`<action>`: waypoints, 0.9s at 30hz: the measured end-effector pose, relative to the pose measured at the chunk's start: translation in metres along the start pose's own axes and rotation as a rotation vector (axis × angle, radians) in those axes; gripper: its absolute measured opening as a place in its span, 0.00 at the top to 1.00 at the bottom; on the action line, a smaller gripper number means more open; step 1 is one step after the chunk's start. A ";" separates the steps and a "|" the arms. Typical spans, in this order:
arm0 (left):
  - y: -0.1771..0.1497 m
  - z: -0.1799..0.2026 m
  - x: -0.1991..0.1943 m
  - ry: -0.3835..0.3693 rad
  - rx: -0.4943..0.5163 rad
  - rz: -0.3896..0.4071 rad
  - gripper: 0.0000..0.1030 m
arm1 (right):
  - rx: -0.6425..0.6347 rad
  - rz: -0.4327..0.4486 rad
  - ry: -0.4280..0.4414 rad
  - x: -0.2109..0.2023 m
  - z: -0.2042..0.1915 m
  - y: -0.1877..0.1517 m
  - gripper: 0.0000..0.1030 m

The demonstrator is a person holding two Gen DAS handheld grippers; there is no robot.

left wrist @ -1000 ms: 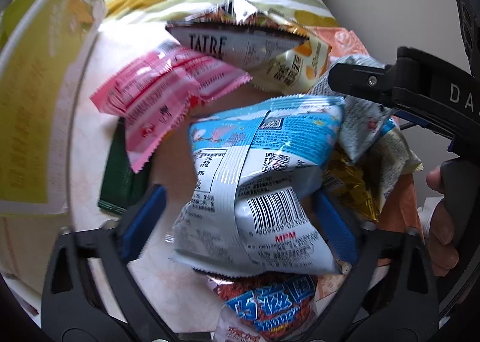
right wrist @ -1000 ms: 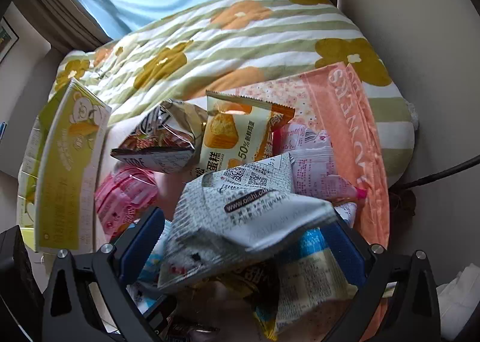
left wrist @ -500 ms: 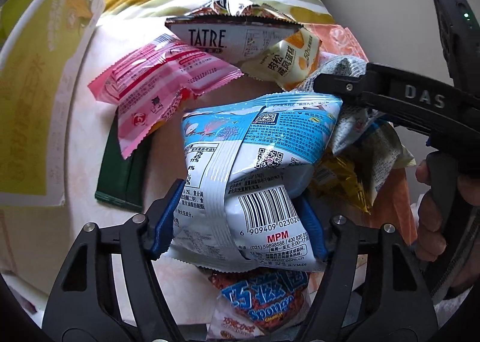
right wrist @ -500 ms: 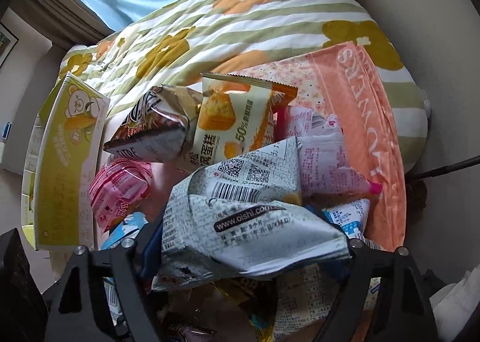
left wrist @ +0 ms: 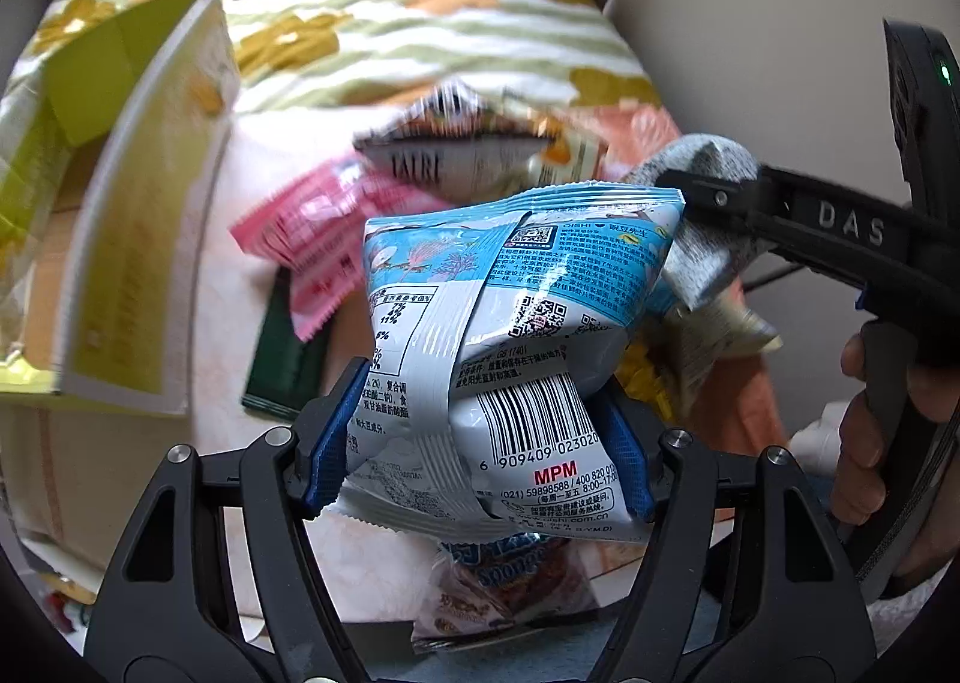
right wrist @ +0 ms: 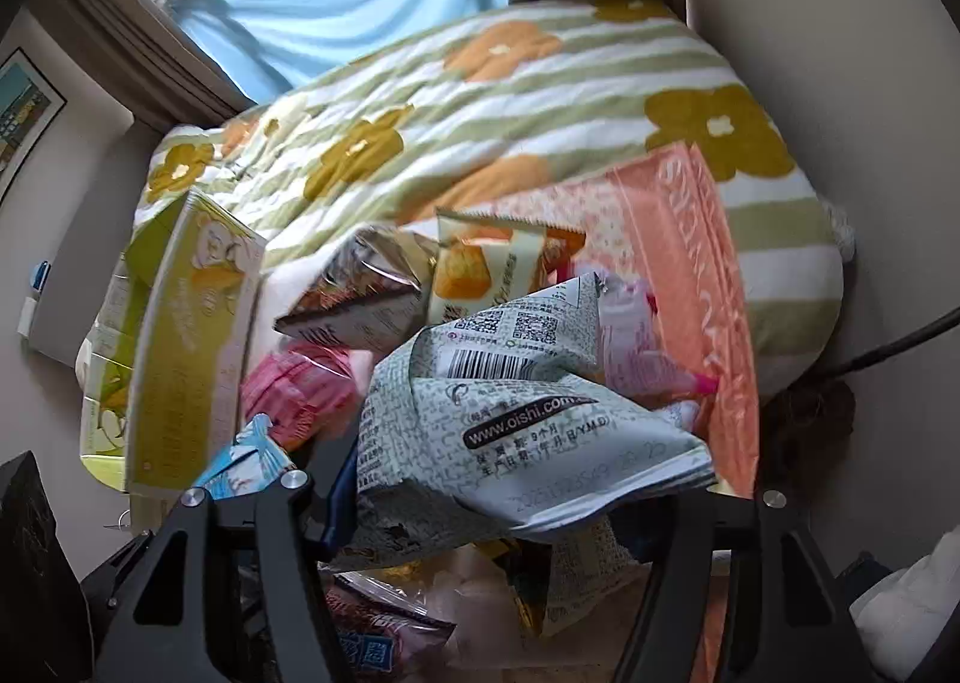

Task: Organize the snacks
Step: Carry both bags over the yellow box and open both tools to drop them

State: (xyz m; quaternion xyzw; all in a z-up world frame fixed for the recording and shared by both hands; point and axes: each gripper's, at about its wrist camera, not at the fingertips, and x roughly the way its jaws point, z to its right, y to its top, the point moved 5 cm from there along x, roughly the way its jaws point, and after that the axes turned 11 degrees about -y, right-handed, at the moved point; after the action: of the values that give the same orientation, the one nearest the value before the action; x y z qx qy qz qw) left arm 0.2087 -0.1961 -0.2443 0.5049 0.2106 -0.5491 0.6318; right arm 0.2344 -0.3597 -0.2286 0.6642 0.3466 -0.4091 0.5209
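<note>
My left gripper (left wrist: 480, 443) is shut on a blue-and-white snack bag (left wrist: 516, 323), its blue pads squeezing the bag's lower part, barcode facing me. The bag hangs above the pile. In the right wrist view my right gripper (right wrist: 510, 497) has its jaws closing on a grey-white printed snack bag (right wrist: 510, 401); the left pad presses its side and the right pad is hidden behind it. That bag (left wrist: 702, 203) also shows at the right of the left wrist view, with a hand (left wrist: 864, 431) on the gripper handle. A corner of the blue bag (right wrist: 246, 461) shows at the lower left.
A yellow open box (left wrist: 138, 263) stands at the left. A pink packet (left wrist: 312, 239), a dark green flat packet (left wrist: 288, 365), a silver bag (left wrist: 444, 161) and a red-blue packet (left wrist: 498, 581) lie below. A cake packet (right wrist: 480, 269) rests on an orange towel (right wrist: 678, 239) over a flowered blanket (right wrist: 480, 101).
Both grippers went from wide open around their bags to closed on them. Both have risen, lifting the blue bag and the grey-white bag off the pile.
</note>
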 end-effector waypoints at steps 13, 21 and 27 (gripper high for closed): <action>0.051 -0.050 -0.118 0.070 -0.003 0.237 0.34 | -0.148 0.221 0.063 -0.082 -0.083 0.044 0.40; 0.066 -0.165 -0.179 0.139 -0.051 0.266 0.34 | -0.198 0.257 0.110 -0.085 -0.185 0.048 0.40; 0.072 -0.252 -0.190 0.162 -0.067 0.220 0.34 | -0.195 0.224 0.120 -0.060 -0.259 0.039 0.40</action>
State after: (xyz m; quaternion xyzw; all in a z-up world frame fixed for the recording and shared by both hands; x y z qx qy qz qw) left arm 0.2875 0.1061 -0.1600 0.5463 0.2225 -0.4266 0.6856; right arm 0.2903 -0.1176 -0.1266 0.6683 0.3392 -0.2724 0.6034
